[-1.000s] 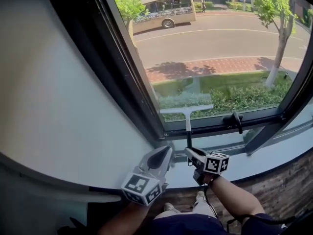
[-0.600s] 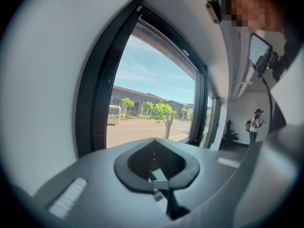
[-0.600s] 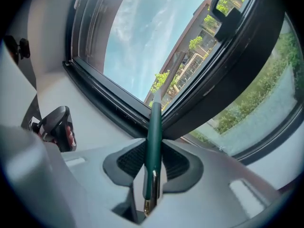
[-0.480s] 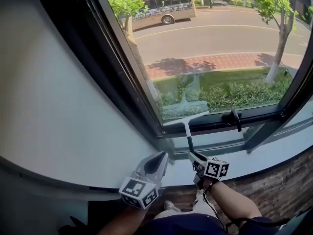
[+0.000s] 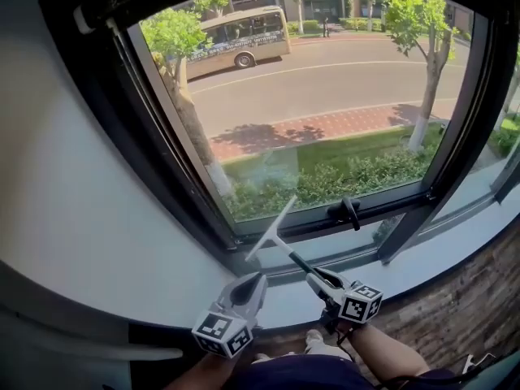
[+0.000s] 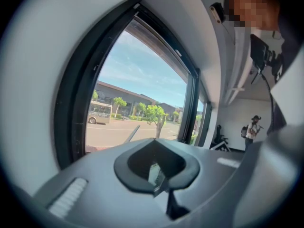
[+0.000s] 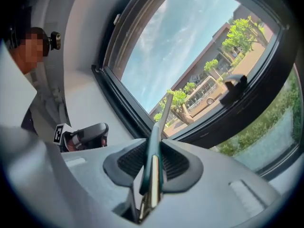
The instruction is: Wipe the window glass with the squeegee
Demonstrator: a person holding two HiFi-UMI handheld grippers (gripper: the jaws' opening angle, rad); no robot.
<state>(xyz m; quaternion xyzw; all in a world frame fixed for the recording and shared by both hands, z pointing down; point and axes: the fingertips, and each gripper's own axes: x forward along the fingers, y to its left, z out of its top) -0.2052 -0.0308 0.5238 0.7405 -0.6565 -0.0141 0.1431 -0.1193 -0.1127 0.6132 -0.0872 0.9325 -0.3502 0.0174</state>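
The squeegee point(image 5: 275, 234) has a pale blade on a dark handle. It is tilted, with the blade slanting up to the right in front of the window's lower left corner. My right gripper point(image 5: 323, 281) is shut on the handle, which runs between its pads point(image 7: 153, 161) with the blade beyond. My left gripper point(image 5: 248, 287) hovers just left of it over the sill, shut and holding nothing point(image 6: 159, 177). The window glass point(image 5: 325, 112) looks onto a street.
A black window handle point(image 5: 348, 211) sits on the lower frame, right of the blade. The dark frame point(image 5: 175, 177) slants on the left beside a white wall point(image 5: 73, 218). A pale sill point(image 5: 422, 258) runs below. A person point(image 6: 251, 127) stands far back in the room.
The squeegee has come down from lying level on the lower glass and swung left into a tilt. Both grippers stayed low over the sill, and the head view has lifted to show more glass.
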